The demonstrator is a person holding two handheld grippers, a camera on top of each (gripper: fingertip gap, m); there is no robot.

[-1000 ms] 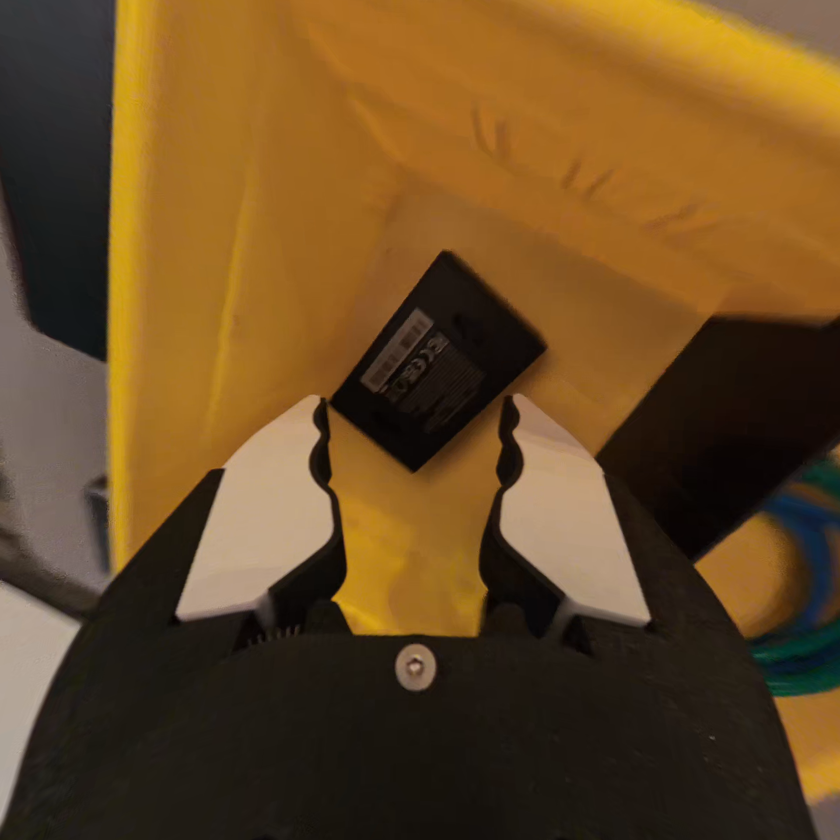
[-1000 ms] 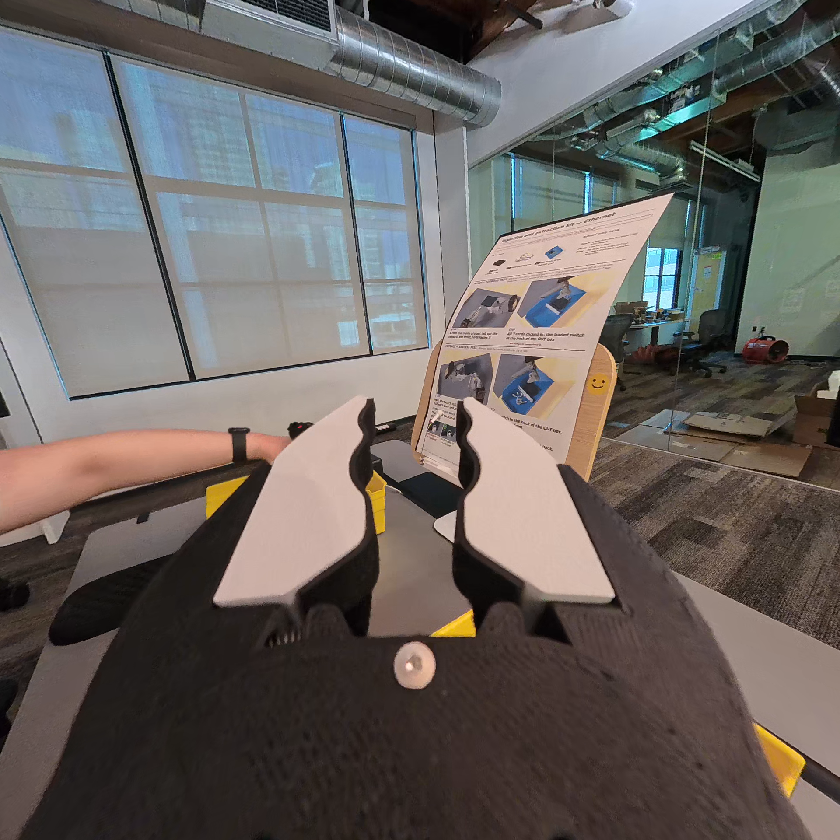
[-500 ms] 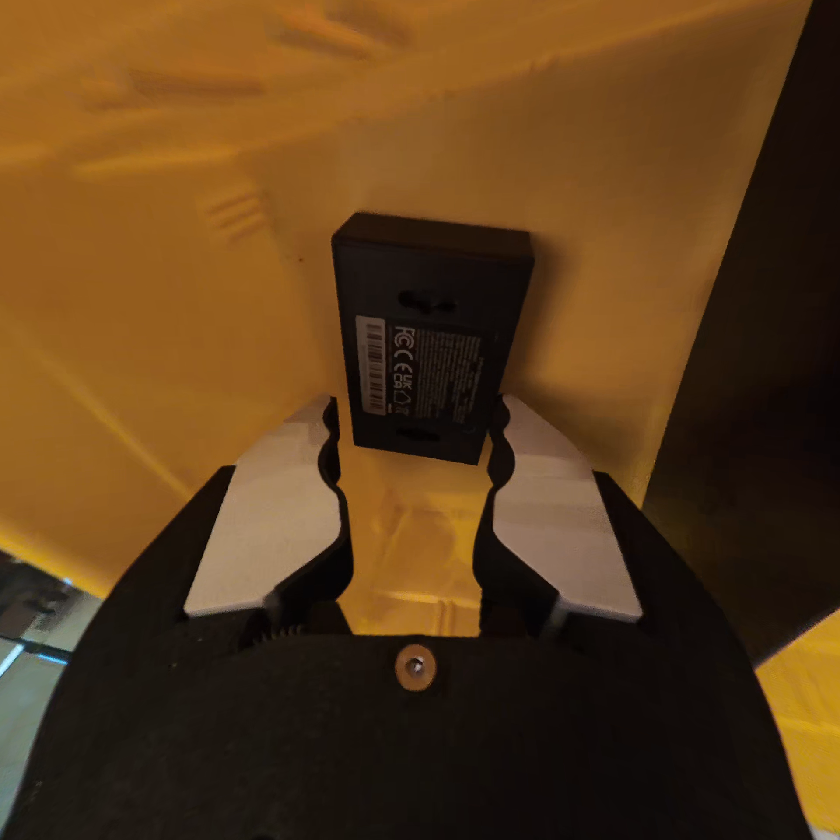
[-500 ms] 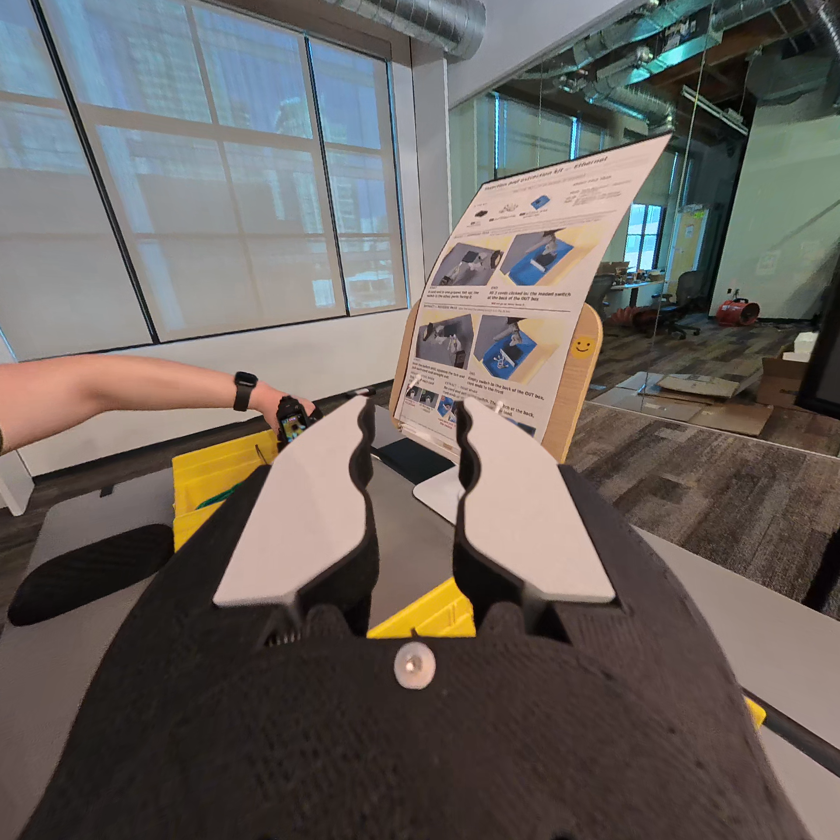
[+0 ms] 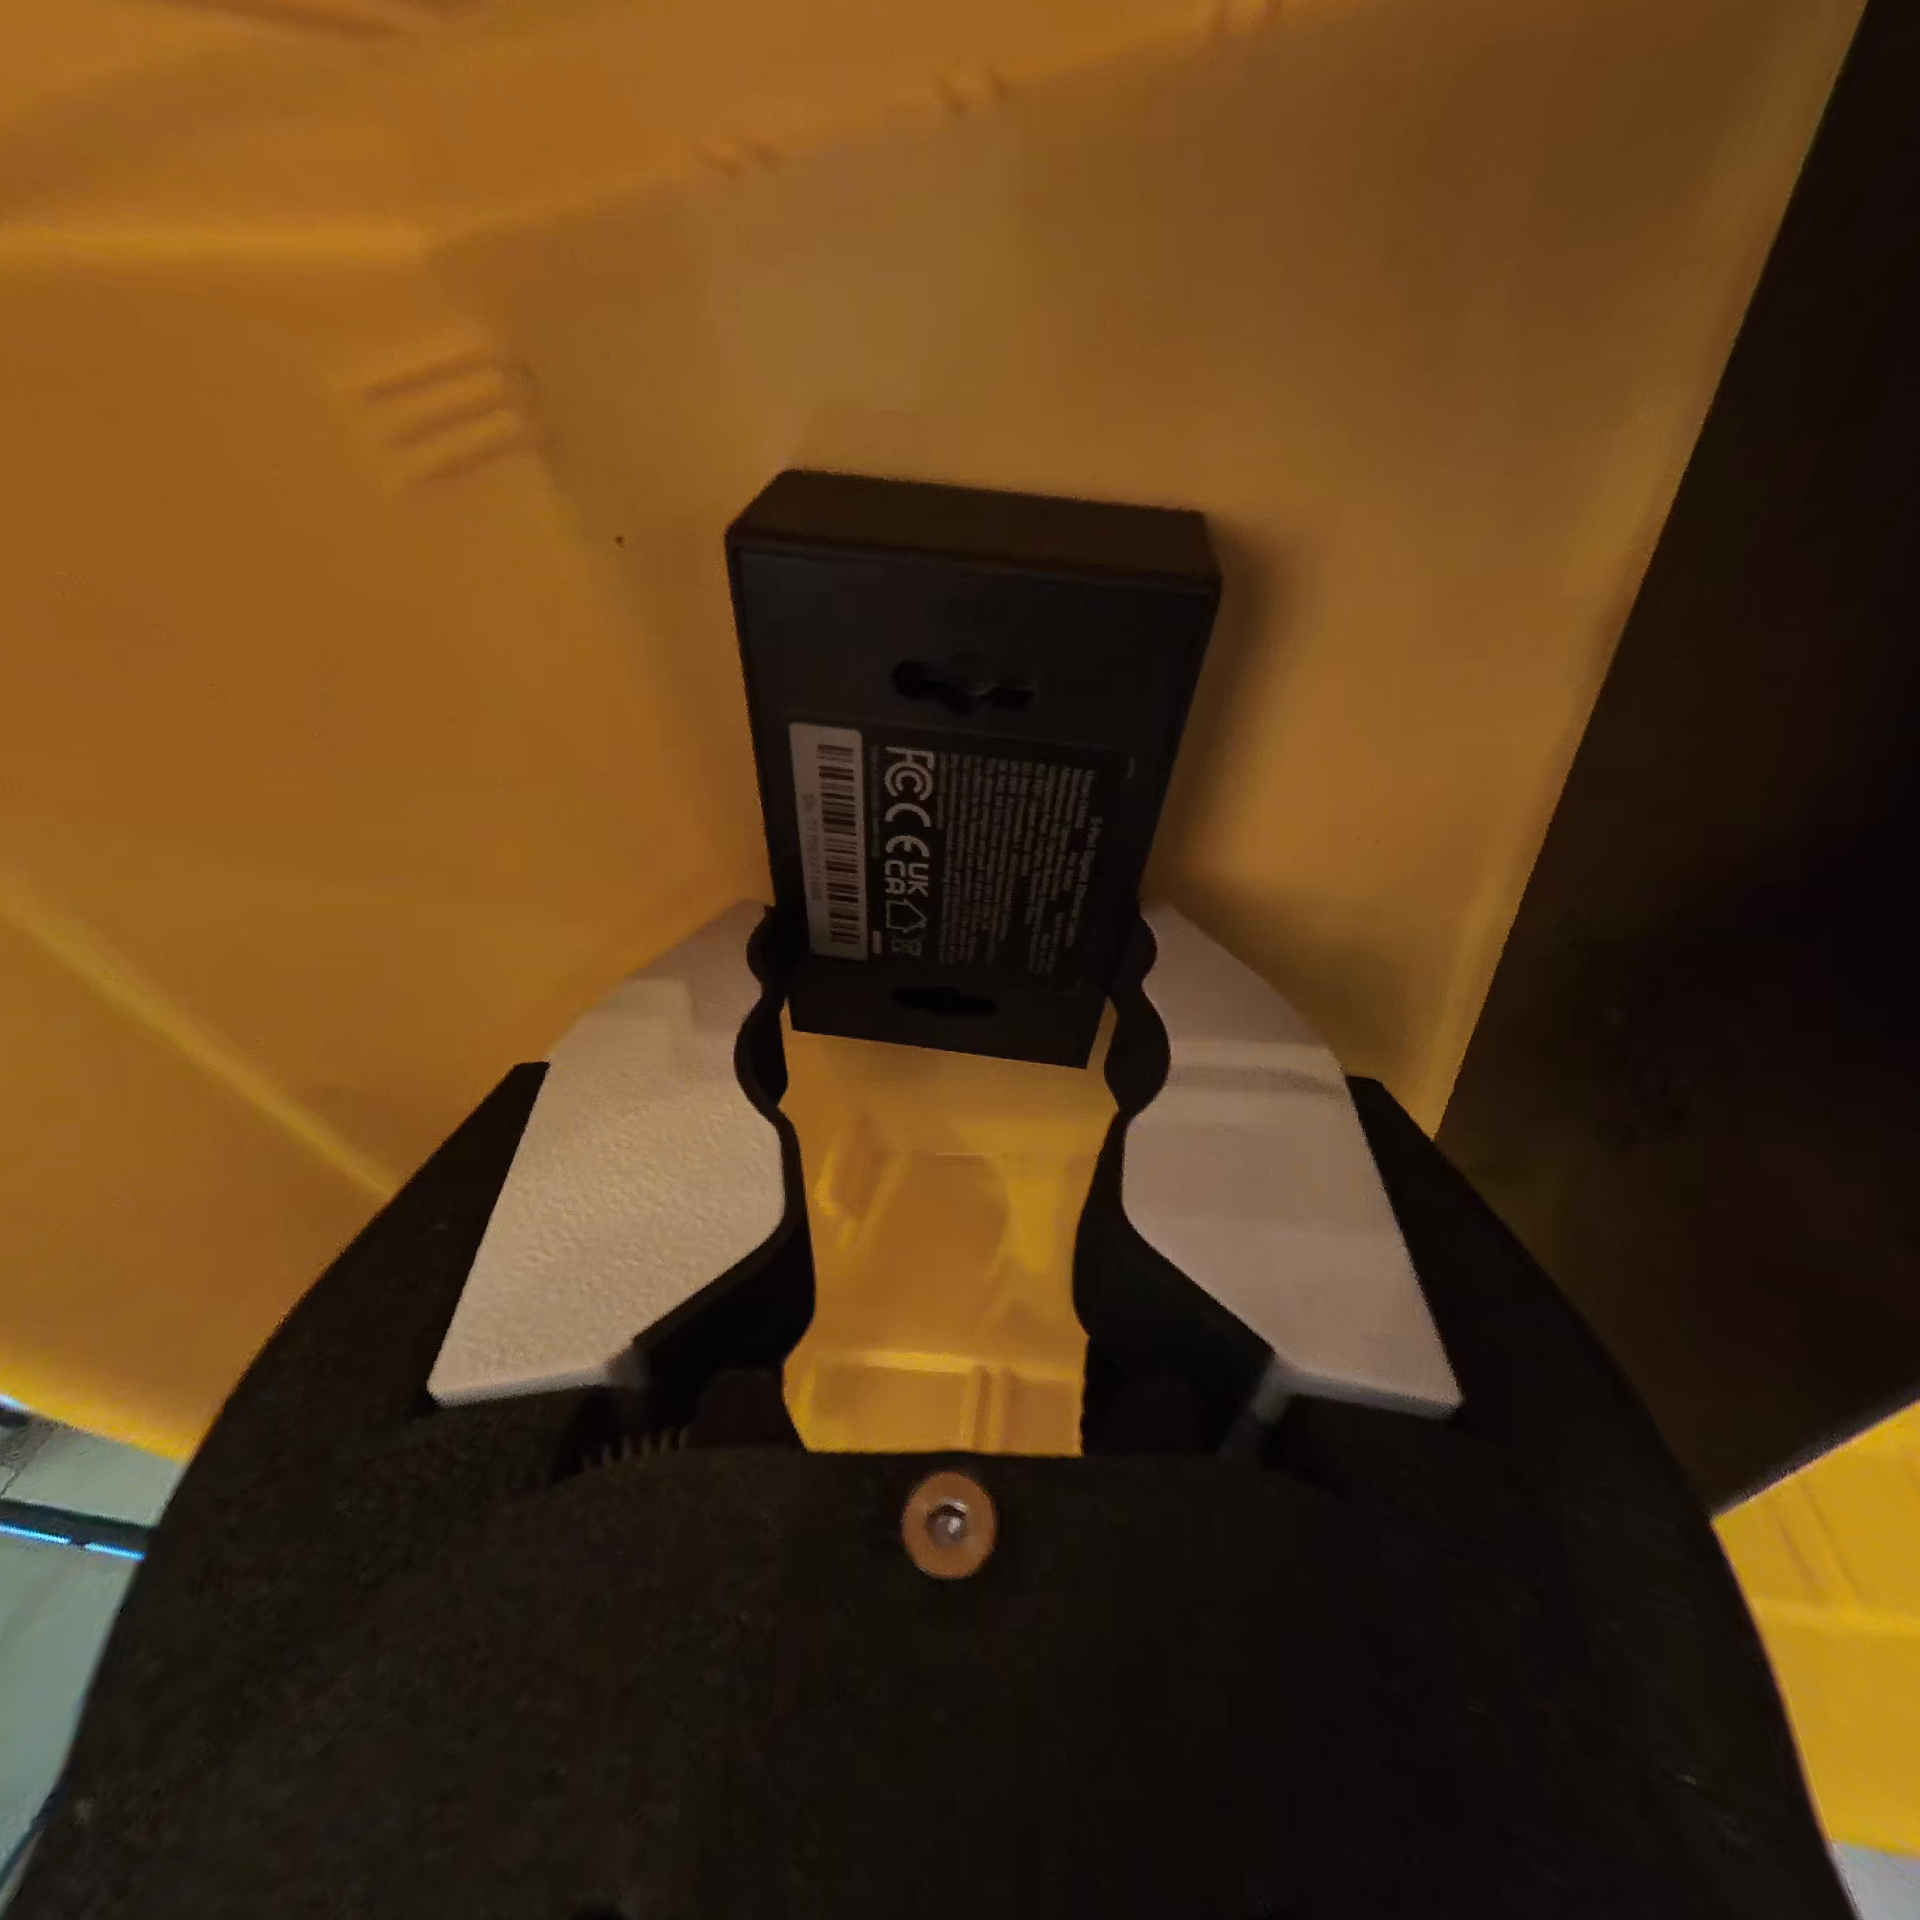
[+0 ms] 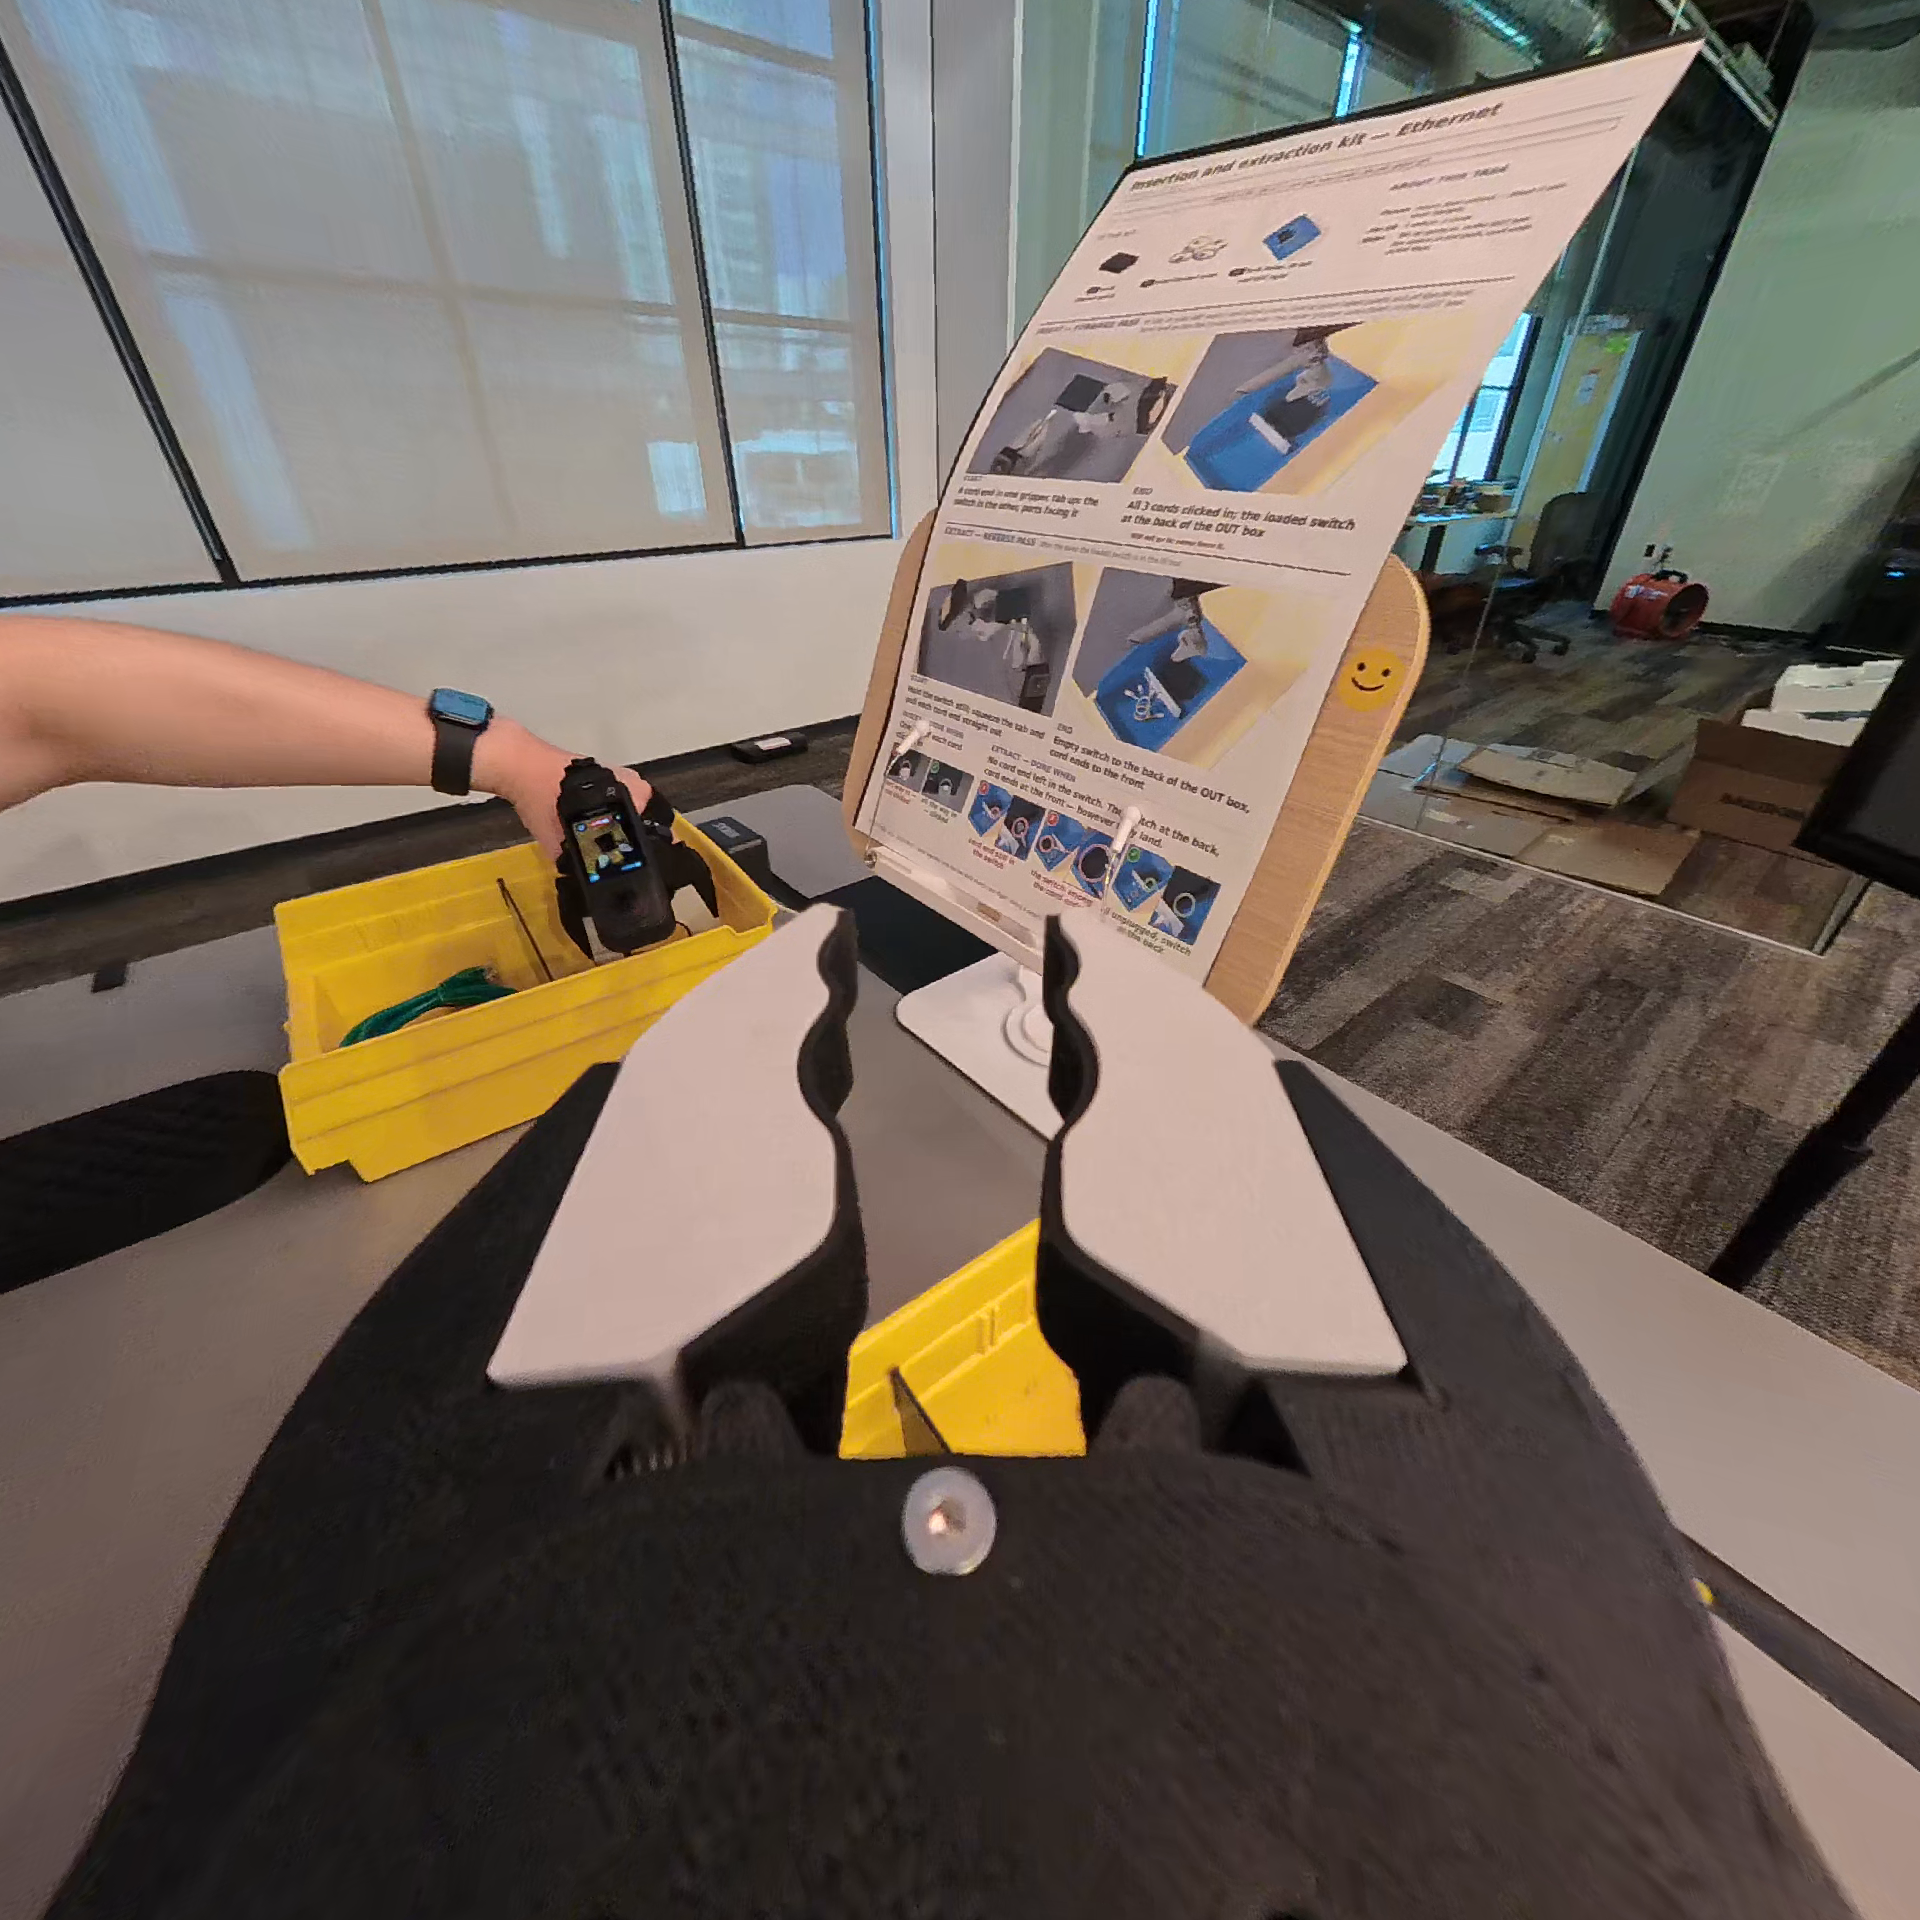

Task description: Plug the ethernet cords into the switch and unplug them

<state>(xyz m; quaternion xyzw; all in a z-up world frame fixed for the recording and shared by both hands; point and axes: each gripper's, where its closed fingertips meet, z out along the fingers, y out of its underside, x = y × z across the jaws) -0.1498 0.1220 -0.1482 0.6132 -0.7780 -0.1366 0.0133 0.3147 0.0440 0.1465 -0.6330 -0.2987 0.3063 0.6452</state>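
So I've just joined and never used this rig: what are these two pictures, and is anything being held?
There is no robot arm; a person holds a two-finger gripper in each hand, each with a camera looking along its fingers. The left wrist view shows the left gripper deep inside a yellow bin, its fingers either side of the black switch; whether they grip it is unclear. The right wrist view shows the right gripper open and empty above the table, with the bin, green cords and an instruction sheet beyond.
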